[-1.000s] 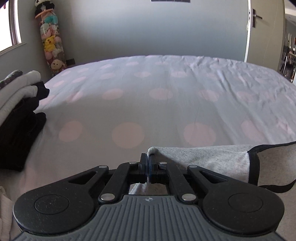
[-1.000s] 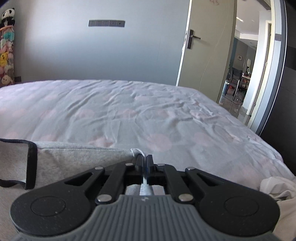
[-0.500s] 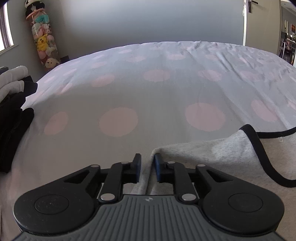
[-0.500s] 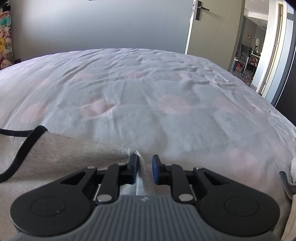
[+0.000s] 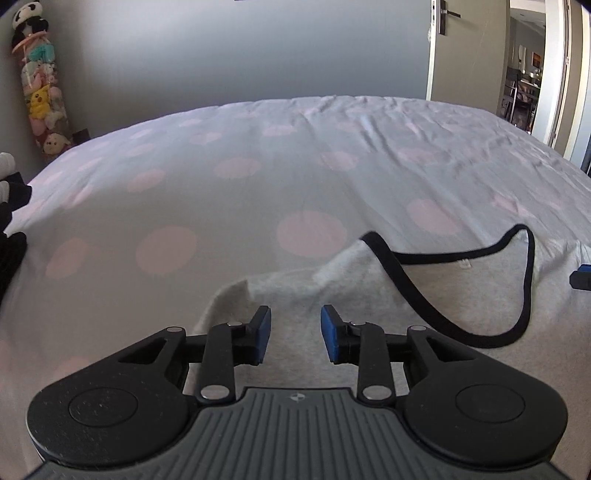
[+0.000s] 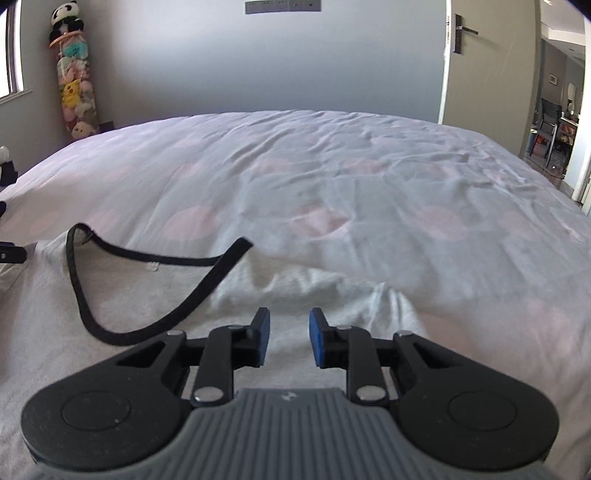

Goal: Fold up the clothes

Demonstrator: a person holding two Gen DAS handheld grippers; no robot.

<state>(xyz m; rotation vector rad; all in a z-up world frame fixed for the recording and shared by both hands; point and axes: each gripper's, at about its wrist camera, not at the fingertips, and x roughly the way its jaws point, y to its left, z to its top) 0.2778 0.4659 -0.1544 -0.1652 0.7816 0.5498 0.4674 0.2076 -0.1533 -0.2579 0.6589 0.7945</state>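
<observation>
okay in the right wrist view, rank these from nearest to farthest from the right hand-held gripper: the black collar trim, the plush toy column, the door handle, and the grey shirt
1. Grey shirt: directly beneath the right hand-held gripper, on the bed.
2. Black collar trim: just left of the gripper.
3. Plush toy column, far left corner, and door handle, far right: both beyond the bed, too close to call.

This is a bedroom in a home. A wide bed with a pale sheet dotted in large pink circles [image 5: 295,177] fills most of the room. In the far left corner a tall column of plush toys, a panda on top [image 6: 75,74], stands against the plain grey wall [image 5: 240,55]. A window edge [image 6: 11,55] shows at left. On the right, an open beige door with a lever handle [image 6: 480,74] gives onto another room with a chair [image 6: 548,125].
</observation>
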